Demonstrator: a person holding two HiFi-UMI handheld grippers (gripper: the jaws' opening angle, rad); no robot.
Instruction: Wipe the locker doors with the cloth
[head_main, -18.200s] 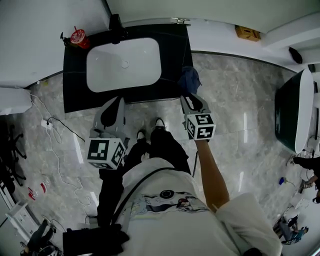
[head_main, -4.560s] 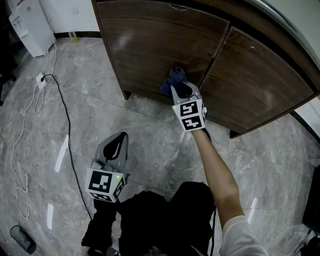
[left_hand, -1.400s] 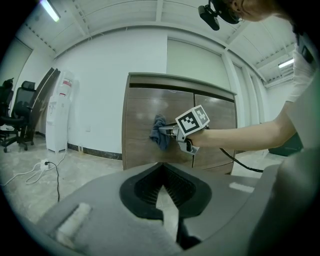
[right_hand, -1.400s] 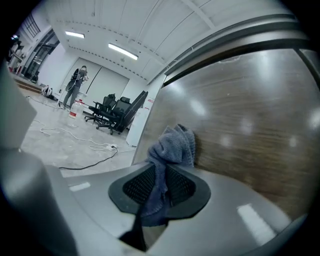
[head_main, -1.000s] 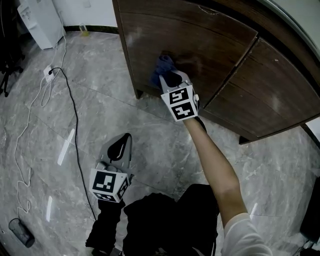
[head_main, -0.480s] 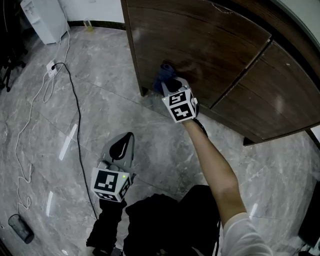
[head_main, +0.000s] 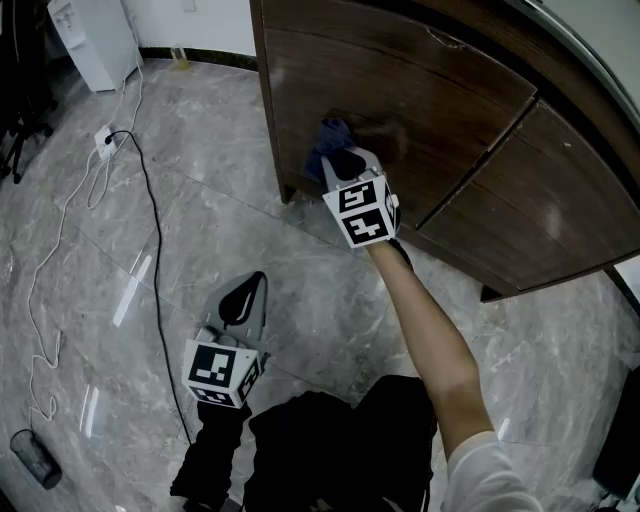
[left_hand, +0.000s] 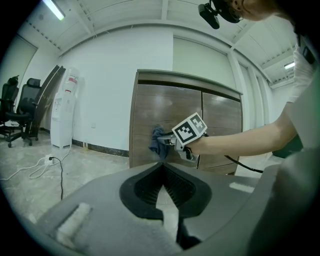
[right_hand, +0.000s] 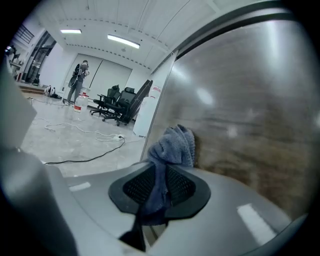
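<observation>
- While the person's arm stretches forward, the right gripper (head_main: 338, 168) has its jaws clamped on the blue cloth (head_main: 323, 141) — the bunched cloth presses against the left-hand locker door (head_main: 400, 95), in its lower left part.
- The left gripper (head_main: 238, 300) hangs low above the marble floor (head_main: 120, 230), well apart from the lockers — jaws together, nothing between them.

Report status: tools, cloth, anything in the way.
Right tool shut on cloth, cloth against left locker door. Left tool shut, empty, held back. Nothing blocking the door; floor cable lies aside.
</observation>
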